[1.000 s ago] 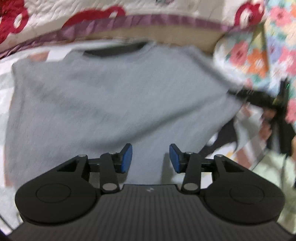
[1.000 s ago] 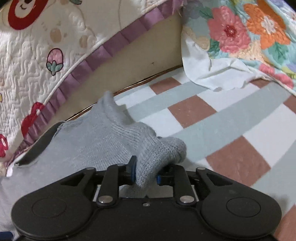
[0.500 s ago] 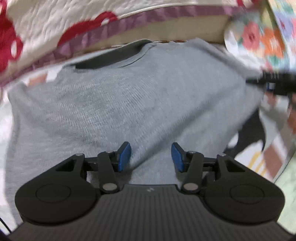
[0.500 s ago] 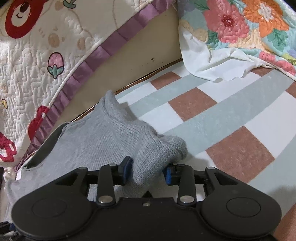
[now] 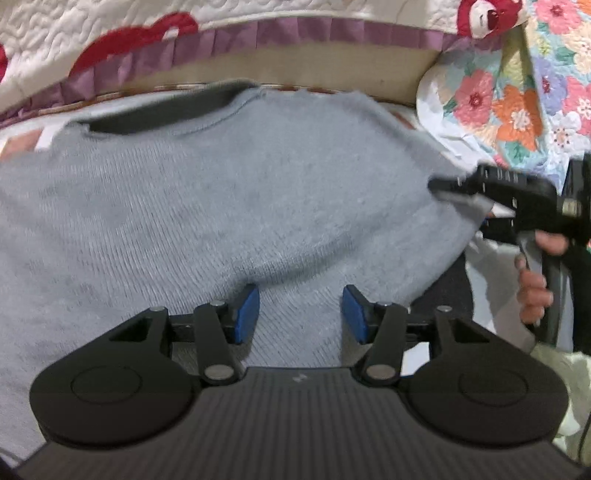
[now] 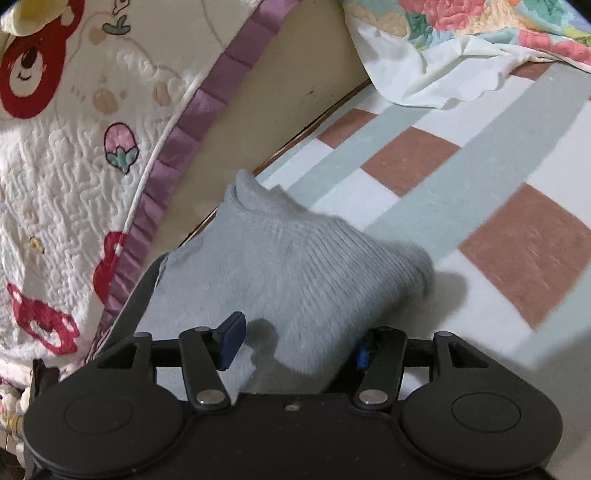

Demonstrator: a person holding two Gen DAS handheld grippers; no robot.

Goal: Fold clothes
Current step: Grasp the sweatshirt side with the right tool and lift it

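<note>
Broadly, the grey sweater (image 5: 229,192) was spread across the checked bed sheet (image 6: 461,192), neckline toward the quilted headboard cover (image 6: 74,147). Its right sleeve end lay bunched between the spread fingers of the right gripper (image 6: 295,343), ungrasped; the left gripper (image 5: 300,314) was held released above the hem. Room lay rightward on the sheet, so a clean regrasp near the cuff was judged wise.

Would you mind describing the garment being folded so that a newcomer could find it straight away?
Look at the checked bed sheet of brown, white and pale green blocks, below the purple-frilled quilt. Spread flat on it lies a grey knitted sweater with a dark neckline. It is the only plain, unpatterned fabric there.
</note>
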